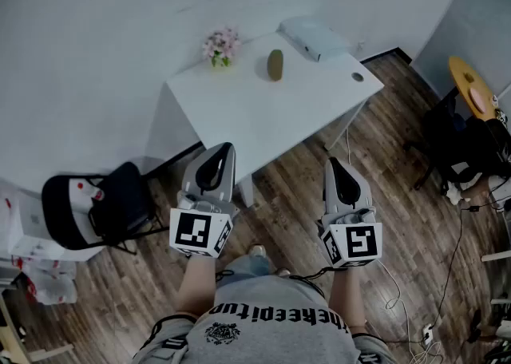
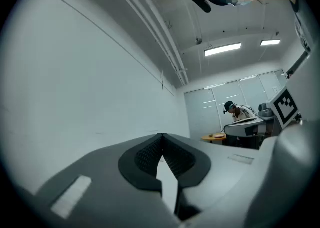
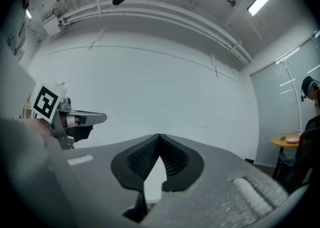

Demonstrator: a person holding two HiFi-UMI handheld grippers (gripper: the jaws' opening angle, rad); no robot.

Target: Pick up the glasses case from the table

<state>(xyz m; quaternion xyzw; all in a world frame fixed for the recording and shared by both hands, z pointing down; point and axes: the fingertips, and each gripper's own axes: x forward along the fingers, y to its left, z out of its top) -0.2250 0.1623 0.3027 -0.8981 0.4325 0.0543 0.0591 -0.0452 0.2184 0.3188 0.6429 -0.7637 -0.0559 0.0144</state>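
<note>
My left tongs [image 2: 161,144] and my right tongs [image 3: 159,142] are both closed, tips together with nothing between them. I hold them side by side in front of me over the wood floor [image 1: 415,219]. The glasses case [image 1: 275,65], which I take to be the dark oval thing, sits on the white counter [image 1: 263,115]. It is well apart from both tongs and near some pink flowers [image 1: 221,45].

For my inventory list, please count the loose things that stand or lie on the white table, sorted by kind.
flower bunch: 1
glasses case, dark olive: 1
pale flat package: 1
Total: 3
</note>
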